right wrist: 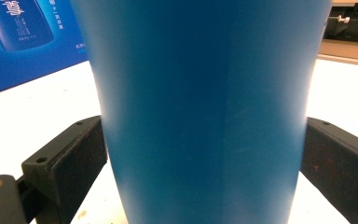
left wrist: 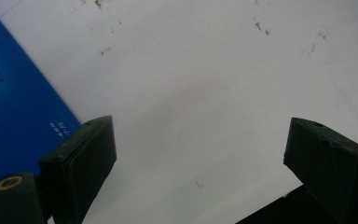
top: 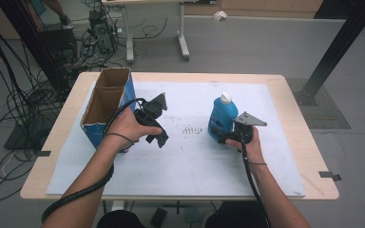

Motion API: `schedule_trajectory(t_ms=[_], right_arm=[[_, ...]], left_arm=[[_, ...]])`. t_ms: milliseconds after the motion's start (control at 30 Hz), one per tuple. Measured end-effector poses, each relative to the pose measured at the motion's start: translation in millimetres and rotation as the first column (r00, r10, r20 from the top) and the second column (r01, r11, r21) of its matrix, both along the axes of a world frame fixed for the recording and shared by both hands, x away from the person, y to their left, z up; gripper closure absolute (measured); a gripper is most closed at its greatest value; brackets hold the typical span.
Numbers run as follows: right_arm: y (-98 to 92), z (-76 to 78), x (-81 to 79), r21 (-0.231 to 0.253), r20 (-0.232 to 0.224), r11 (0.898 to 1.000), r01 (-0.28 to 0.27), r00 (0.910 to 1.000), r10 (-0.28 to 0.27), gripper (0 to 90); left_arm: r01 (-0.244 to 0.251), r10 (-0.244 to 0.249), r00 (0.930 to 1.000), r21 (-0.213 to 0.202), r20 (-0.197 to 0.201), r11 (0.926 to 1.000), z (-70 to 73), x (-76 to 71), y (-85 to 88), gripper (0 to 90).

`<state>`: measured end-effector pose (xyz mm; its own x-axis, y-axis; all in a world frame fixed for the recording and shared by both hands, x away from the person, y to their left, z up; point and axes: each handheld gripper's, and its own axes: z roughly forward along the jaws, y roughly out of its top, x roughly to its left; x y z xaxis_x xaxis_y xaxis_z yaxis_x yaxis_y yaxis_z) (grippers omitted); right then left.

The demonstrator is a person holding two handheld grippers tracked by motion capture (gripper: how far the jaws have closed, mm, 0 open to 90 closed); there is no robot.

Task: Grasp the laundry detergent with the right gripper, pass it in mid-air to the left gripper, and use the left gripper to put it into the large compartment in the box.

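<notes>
At nine o'clock on the white table mat (top: 180,161), an open-topped cardboard box with blue printed sides (top: 105,107) is standing upright. Just beside it, the left gripper (left wrist: 200,154) is hovering over bare mat, jaws spread wide and empty. Toward three o'clock, the right gripper (right wrist: 205,154) is clasping the tall blue plastic bottle with a white cap (top: 222,116), jaws apparently pressing both sides, bottle standing upright.
</notes>
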<state>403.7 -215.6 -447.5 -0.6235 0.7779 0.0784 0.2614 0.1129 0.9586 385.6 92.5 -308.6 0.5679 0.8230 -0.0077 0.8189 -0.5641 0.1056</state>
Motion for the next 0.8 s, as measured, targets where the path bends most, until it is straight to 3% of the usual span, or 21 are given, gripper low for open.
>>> schedule_trajectory(t_ms=[500, 800], right_arm=[[2.0, -2.0, 1.3, 0.002, 0.0, 1.0, 0.005, 1.0, -0.005, 4.6], [2.0, -2.2, 1.5, 0.02, 0.011, 1.0, 0.015, 0.9998, -0.015, 13.8]], left_arm=[[0.0, 0.0, 1.0, -0.002, -0.002, 1.0, -0.9, -0.5, 0.4, 9.5], [0.006, -0.006, 1.0, 0.0, -0.003, 1.0, -0.6, 0.0, 0.6, 9.5]])
